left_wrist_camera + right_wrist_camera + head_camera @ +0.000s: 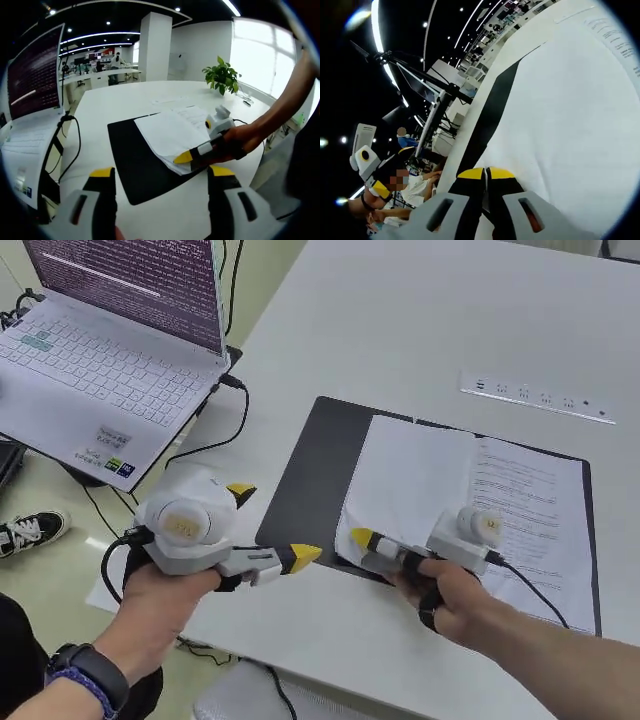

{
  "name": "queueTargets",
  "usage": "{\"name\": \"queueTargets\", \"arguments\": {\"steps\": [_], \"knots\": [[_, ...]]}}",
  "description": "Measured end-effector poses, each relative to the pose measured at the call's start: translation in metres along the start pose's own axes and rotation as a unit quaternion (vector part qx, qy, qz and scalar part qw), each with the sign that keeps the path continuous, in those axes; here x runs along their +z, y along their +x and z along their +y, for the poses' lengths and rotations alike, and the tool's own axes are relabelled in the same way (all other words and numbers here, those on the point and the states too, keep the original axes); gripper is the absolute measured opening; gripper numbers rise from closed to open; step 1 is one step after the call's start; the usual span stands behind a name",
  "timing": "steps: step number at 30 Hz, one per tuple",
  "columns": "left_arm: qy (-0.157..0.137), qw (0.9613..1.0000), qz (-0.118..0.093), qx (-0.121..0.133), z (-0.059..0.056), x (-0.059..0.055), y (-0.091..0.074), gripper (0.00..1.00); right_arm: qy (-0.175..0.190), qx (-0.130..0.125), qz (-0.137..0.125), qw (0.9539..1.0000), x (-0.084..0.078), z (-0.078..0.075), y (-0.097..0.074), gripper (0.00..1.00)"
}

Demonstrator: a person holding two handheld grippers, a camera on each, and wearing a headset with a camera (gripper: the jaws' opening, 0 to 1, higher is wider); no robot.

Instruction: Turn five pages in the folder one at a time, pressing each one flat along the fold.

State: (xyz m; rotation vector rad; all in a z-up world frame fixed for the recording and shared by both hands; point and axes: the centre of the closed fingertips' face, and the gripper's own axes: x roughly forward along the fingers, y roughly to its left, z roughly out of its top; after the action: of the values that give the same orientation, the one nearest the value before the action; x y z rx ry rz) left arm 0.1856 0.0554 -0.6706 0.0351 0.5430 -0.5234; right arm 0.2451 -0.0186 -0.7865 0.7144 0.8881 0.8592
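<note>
White and matte, the worktop (400, 330) is occupied at the left by an open laptop (110, 350). Near the worktop's edge the left gripper (272, 524) is held with its yellow-tipped jaws wide apart and nothing between them. The black folder (310, 480) is laid open; its smooth left cover is bare, so few pages, if any, are judged turned. A thin white page (410, 480) is lifted in a soft bow, its lower edge pinched in the closed right gripper (362, 540). Pressing along the fold is not yet done. Printed sheets (530, 520) are seen flat at the right.
</note>
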Motion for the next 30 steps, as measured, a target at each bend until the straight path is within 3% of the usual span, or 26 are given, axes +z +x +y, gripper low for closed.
{"name": "queueTargets", "arguments": {"steps": [7, 15, 21, 30], "knots": [[0.006, 1.0000, 0.003, -0.003, -0.002, -0.004, 0.004, 0.74, 0.005, 0.022, 0.001, 0.9998, 0.001, 0.014, -0.001, 0.20], [0.011, 0.9999, 0.002, -0.009, -0.006, -0.001, 0.014, 0.72, -0.014, 0.047, 0.006, 0.9988, 0.000, 0.028, -0.009, 0.36], [0.017, 0.9998, -0.004, -0.010, -0.008, 0.003, 0.023, 0.65, -0.030, 0.060, -0.009, 0.9977, 0.009, 0.034, -0.027, 0.36], [0.023, 0.9996, -0.003, -0.016, -0.013, 0.014, 0.038, 0.51, -0.073, 0.045, -0.025, 0.9960, 0.022, 0.031, -0.056, 0.36]]}}
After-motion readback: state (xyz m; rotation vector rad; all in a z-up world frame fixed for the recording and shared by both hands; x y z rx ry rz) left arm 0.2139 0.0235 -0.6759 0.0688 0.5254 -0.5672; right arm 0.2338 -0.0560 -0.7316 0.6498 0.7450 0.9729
